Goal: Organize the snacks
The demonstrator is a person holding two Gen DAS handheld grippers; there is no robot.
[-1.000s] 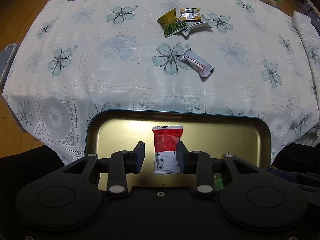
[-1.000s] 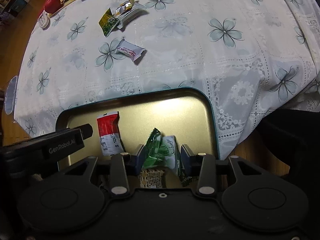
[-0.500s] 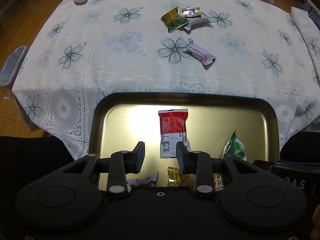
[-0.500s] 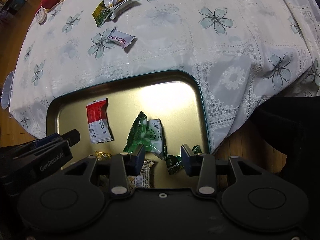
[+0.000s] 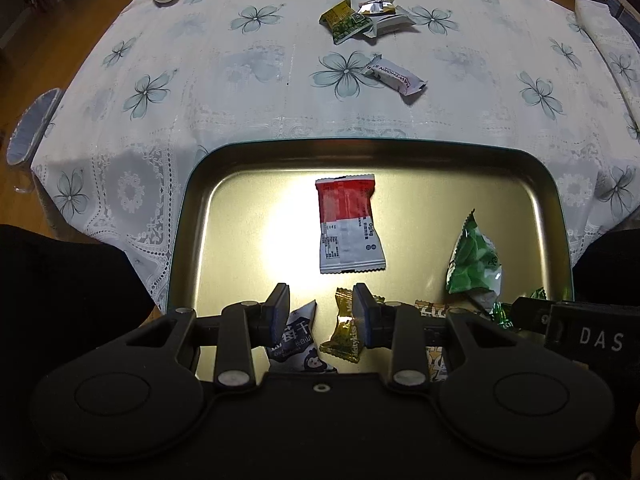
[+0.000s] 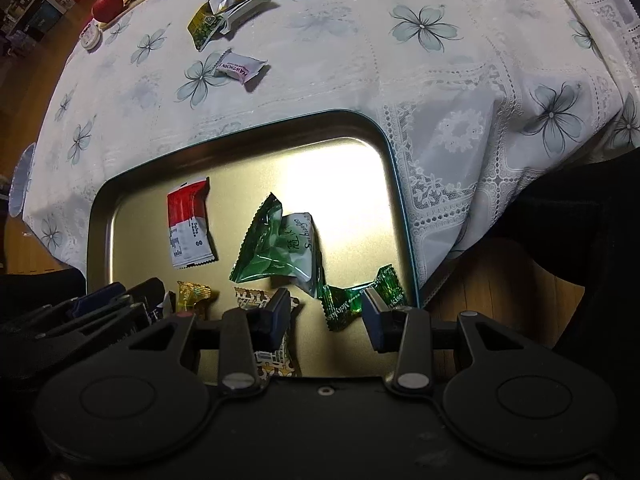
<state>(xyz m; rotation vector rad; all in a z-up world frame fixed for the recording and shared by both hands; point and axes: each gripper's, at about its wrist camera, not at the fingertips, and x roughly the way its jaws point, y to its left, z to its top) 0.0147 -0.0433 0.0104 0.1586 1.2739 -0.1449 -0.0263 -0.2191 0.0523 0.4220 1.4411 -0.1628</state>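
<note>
Here, left gripper [image 5: 321, 312] and right gripper [image 6: 326, 312] both parted, empty, above gold tray [image 5: 256, 160], red-white packet [image 5: 349, 229] mid-tray, white bar [image 5: 396, 76] beyond it.

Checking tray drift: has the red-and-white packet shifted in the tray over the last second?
No. The red-and-white packet keeps its spot relative to the tray's far rim; only the camera pulled back, revealing more tray.

- The tray [image 5: 180, 240] is showing smooth gold-toned metal, gleaming where light is bouncing off its floor.
- The tablecloth [image 5: 240, 92] is looking like matt white cloth with lace openwork.
- The green packet [image 6: 276, 248] is shining as glossy, crinkled plastic film.
- The red-and-white packet [image 5: 348, 224] is appearing as smoother, duller film.
- The left gripper [image 5: 320, 312] is looking like matt black plastic.
- The floor [image 6: 500, 280] is showing as wood.
</note>
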